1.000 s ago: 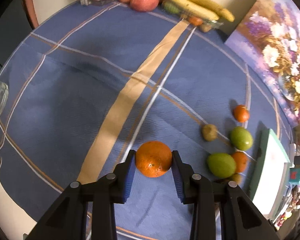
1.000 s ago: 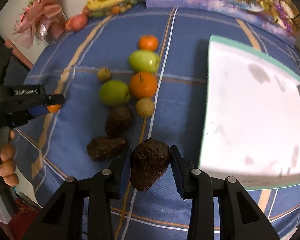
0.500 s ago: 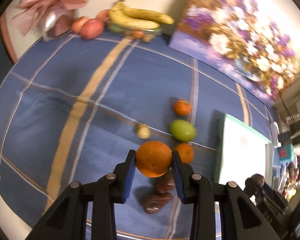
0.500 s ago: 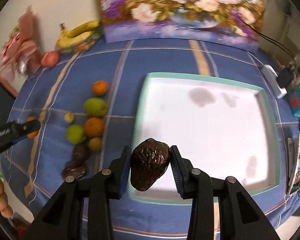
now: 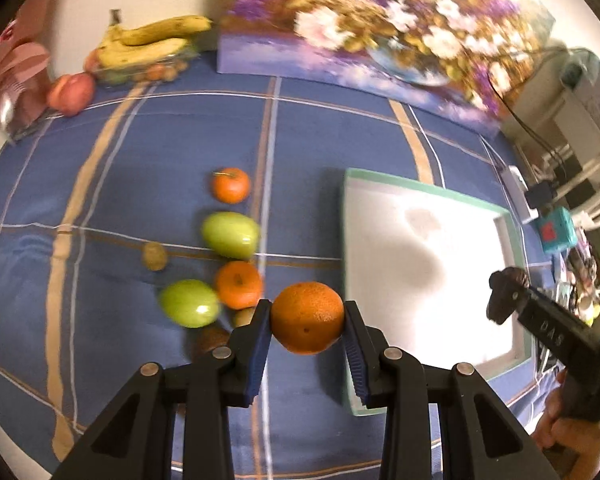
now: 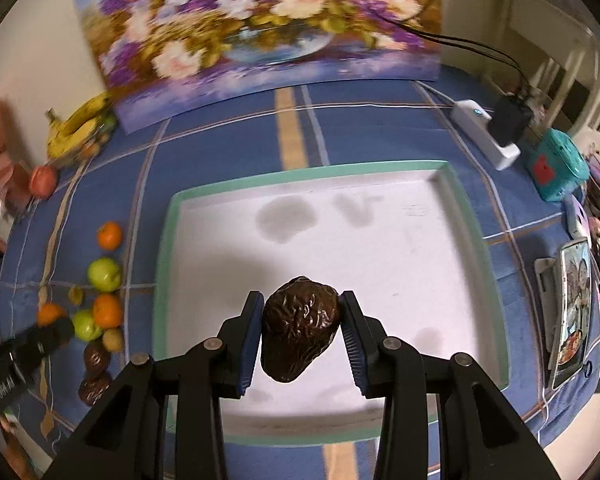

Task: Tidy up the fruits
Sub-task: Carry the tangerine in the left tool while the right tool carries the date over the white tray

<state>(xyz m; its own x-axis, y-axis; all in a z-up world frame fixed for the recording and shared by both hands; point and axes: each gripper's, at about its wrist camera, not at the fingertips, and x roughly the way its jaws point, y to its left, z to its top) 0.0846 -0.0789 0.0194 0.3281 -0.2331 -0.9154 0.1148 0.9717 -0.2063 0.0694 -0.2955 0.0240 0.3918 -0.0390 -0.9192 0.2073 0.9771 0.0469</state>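
Both wrist views steeply down, near; share tray (image 5: 428, 184) (image 6: 300, 174)

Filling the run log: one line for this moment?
left gripper: holds orange | right gripper: holds avocado over tray

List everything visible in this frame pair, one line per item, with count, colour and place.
tray: one, white with green rim, empty, on the cloth
orange: one, in left gripper
dark wrinkled fruit: one, brown, in right gripper, above tray
loose fruit: oranges, green, small tan, dark ones, left of tray
bananas: yellow bunch, far edge
tablecloth: blue, striped
flower painting: one, against wall
left gripper: shut on orange
right gripper: shut on dark fruit
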